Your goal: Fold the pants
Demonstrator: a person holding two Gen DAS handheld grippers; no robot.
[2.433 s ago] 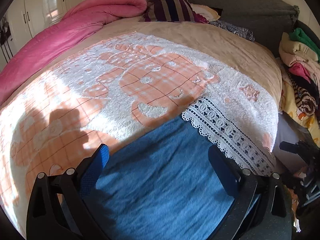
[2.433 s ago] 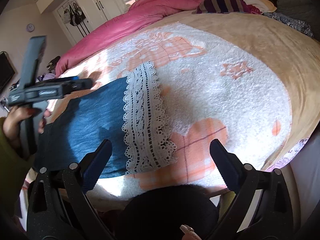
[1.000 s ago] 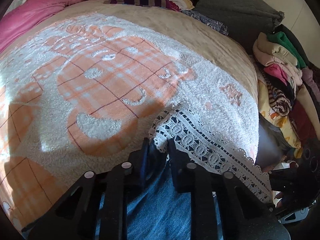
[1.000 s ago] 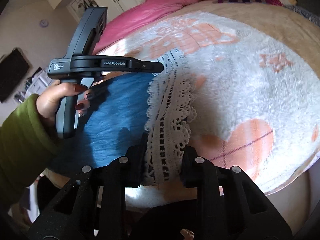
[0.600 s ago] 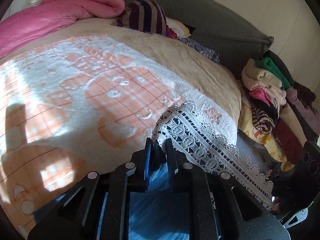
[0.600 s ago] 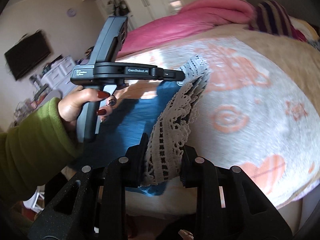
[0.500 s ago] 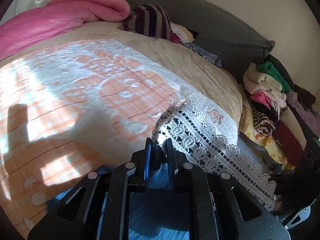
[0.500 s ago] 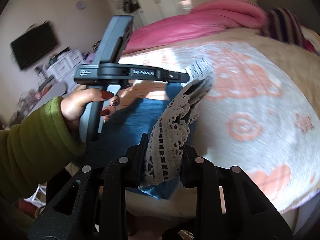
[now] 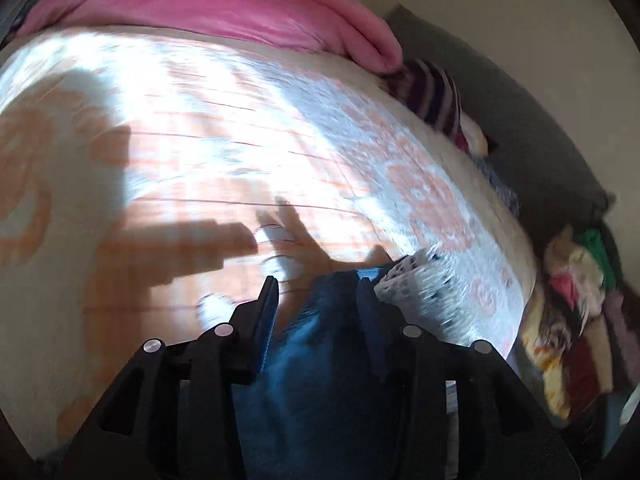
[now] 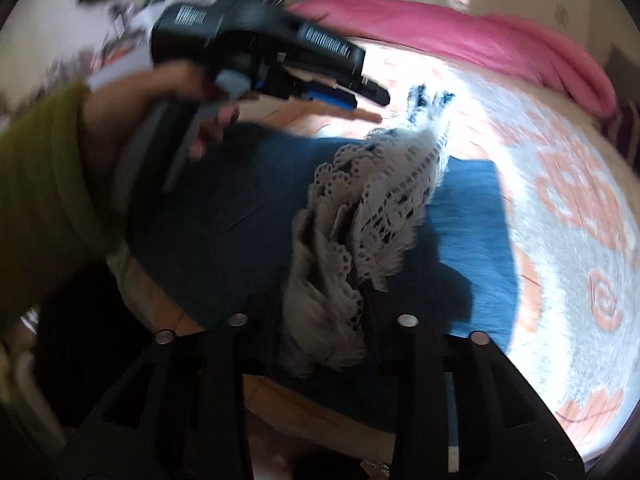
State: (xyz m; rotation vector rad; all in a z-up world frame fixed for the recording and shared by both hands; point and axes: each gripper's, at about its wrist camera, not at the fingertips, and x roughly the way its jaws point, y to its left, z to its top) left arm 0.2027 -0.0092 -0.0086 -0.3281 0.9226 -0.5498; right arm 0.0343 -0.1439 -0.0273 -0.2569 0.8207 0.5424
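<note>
Right wrist view: right gripper (image 10: 324, 316) is pinching the white lace hem (image 10: 360, 216) of the blue pants (image 10: 224, 216), which are lying on the blanket (image 10: 568, 208). Left gripper (image 9: 316, 300) is hovering partly open over blue fabric, gripping nothing. Both views are blurring.

Left wrist view looks low and close across the bed (image 9: 168, 128) toward the pink duvet (image 9: 224, 12); right wrist view faces likewise, sharing bed, duvet, pants (image 10: 248, 208).
</note>
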